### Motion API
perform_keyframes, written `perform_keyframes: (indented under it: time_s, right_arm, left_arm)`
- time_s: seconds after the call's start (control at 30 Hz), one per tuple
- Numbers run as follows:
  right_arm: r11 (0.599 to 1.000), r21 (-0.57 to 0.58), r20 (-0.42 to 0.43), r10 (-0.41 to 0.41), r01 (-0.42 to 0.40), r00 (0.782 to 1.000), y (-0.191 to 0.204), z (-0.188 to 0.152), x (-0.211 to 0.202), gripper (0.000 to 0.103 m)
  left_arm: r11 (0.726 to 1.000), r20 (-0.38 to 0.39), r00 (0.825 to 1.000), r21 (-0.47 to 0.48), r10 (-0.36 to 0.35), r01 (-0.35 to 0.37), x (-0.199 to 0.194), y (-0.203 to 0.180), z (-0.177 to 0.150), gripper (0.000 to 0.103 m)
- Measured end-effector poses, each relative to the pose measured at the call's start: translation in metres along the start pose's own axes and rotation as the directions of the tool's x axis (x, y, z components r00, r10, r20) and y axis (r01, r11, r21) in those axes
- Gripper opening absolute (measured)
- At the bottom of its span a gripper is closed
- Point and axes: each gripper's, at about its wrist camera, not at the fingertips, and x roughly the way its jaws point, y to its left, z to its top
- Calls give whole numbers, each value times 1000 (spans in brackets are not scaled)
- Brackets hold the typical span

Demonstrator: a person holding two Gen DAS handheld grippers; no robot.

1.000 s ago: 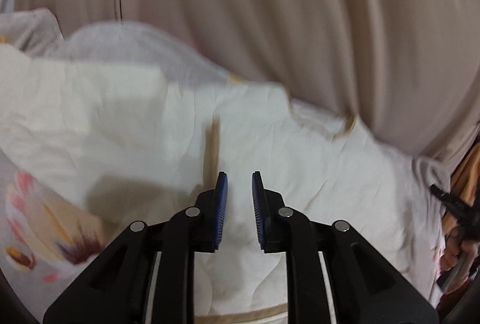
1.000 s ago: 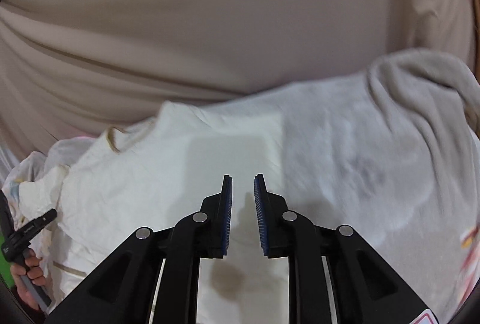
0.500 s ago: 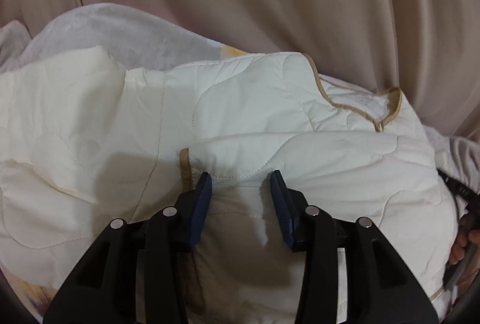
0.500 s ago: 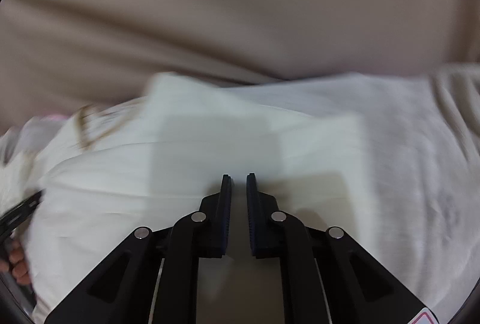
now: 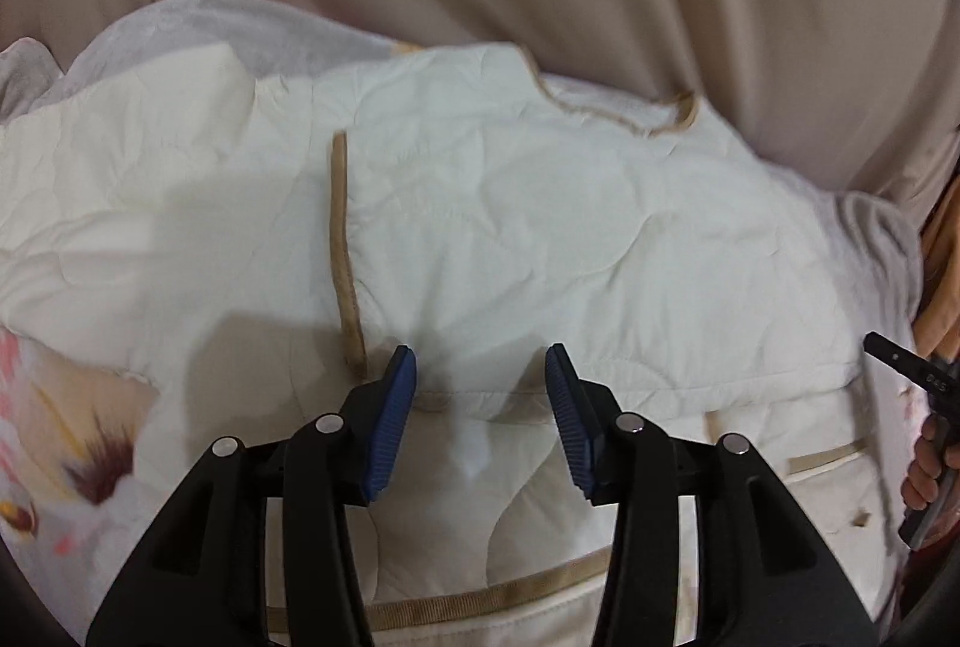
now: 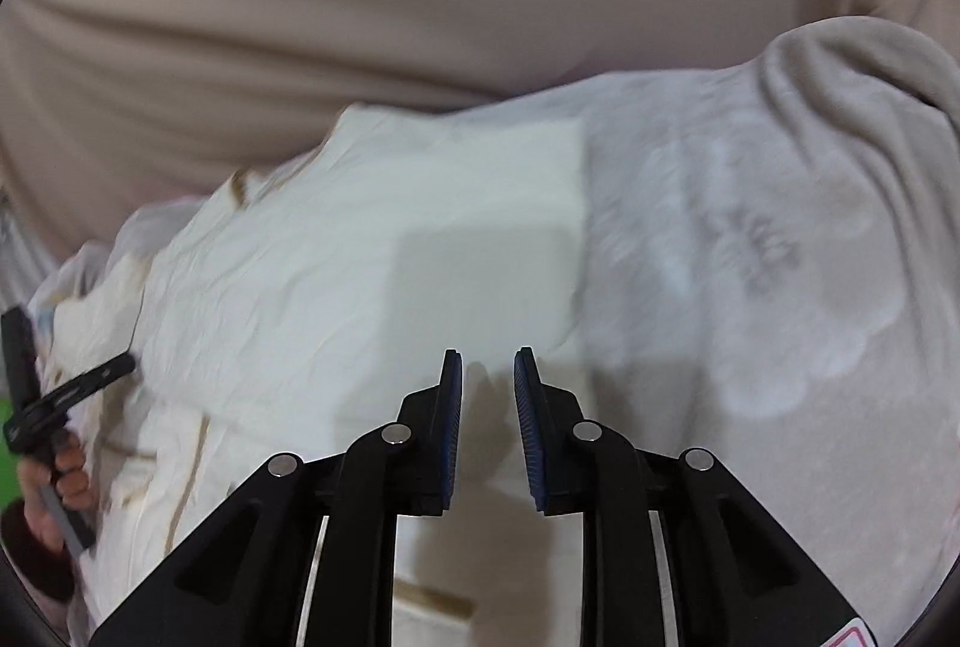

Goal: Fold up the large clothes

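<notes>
The quilt [image 5: 540, 239] lies partly folded, one trimmed flap over its middle. Both the left claw [image 5: 480, 395] and right claw [image 6: 487, 407] hover above it, parted and empty; more folds likely remain.

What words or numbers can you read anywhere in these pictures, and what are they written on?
Black handle of the other gripper, at the right edge of the left wrist view: small pale marks, too small and blurred to read.
Red-edged sticker, bottom right corner of the right wrist view: cut off, nothing readable.
Cream quilted garment with tan trim: no text visible.
</notes>
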Motion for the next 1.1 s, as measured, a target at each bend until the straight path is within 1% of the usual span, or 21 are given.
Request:
perform_keyframes:
  time_s: [0.03,0.07,0.1,0.17,0.23,0.27,0.33,0.37,0.4,0.43,0.5,0.57,0.6,0.63,0.7,0.77,0.8,0.87,0.93,1.0,1.1]
  right_arm:
    - [1000,-18,-25,-20,20,999,2,-4,11,19]
    - [997,-41,-41,-64,62,997,1,-8,22,12]
    - [996,-50,-45,-78,75,996,-1,-11,26,4]
    - [998,-12,-41,-64,64,997,-13,-13,26,0]
    - [998,31,-36,-56,57,998,-21,-15,20,0]
    - [996,53,-29,-67,69,997,-25,-17,14,0]
    - [988,75,-18,-132,133,991,-31,-22,0,0]
    - [976,80,-15,-202,203,979,-32,-26,-10,7]
    - [968,71,-4,-242,242,970,-30,-27,-17,16]
    - [969,48,17,-243,242,970,-25,-33,-30,16]
    - [981,24,38,-195,194,980,-14,-44,-53,16]
    - [993,4,44,-119,119,992,4,-57,-69,17]
    - [997,-7,41,-78,78,996,14,-63,-73,19]
    - [999,-24,34,-36,37,999,26,-72,-78,23]
    - [998,-63,21,13,-12,1000,51,-87,-80,28]
    - [994,-92,1,64,-64,998,74,-103,-78,31]
    - [992,-107,-4,71,-71,997,84,-109,-76,31]
    - [987,-151,-9,61,-61,998,101,-123,-72,32]
    - [982,-183,-19,49,-51,999,112,-135,-65,36]
    - [983,-182,-15,34,-36,999,115,-146,-60,39]
    - [984,-179,1,26,-25,1000,115,-153,-58,39]
  left_arm:
    - [1000,-7,1000,-3,6,-6,3,0,-3,43]
    - [1000,-11,1000,-10,6,-6,10,2,-2,43]
    - [1000,-13,1000,-21,-2,2,10,5,-2,43]
    - [999,-13,1000,-35,-15,15,6,14,-4,42]
    - [999,-14,1000,-32,-11,10,0,22,-9,43]
    - [999,-19,1000,-33,22,-23,-5,29,-13,43]
    - [997,-9,999,-53,48,-48,-20,49,-23,42]
    - [995,3,998,-78,55,-55,-31,60,-27,42]
    - [992,21,998,-117,56,-53,-46,76,-32,42]
    - [988,36,998,-148,55,-49,-59,90,-36,44]
    - [975,68,994,-208,92,-76,-82,121,-44,49]
    - [954,103,984,-280,143,-109,-105,161,-47,61]
    - [939,114,979,-320,171,-127,-113,180,-48,61]
    - [912,124,972,-385,202,-141,-121,208,-48,61]
    - [860,139,967,-496,213,-118,-130,255,-49,62]
    - [784,148,960,-612,238,-100,-133,305,-48,62]
    - [744,154,956,-662,251,-89,-133,331,-48,62]
    - [676,152,944,-731,292,-92,-134,366,-49,62]
    - [641,155,934,-762,321,-94,-133,389,-47,62]
    - [625,156,927,-774,340,-99,-131,407,-42,62]
    - [610,155,932,-788,327,-83,-122,418,-38,59]
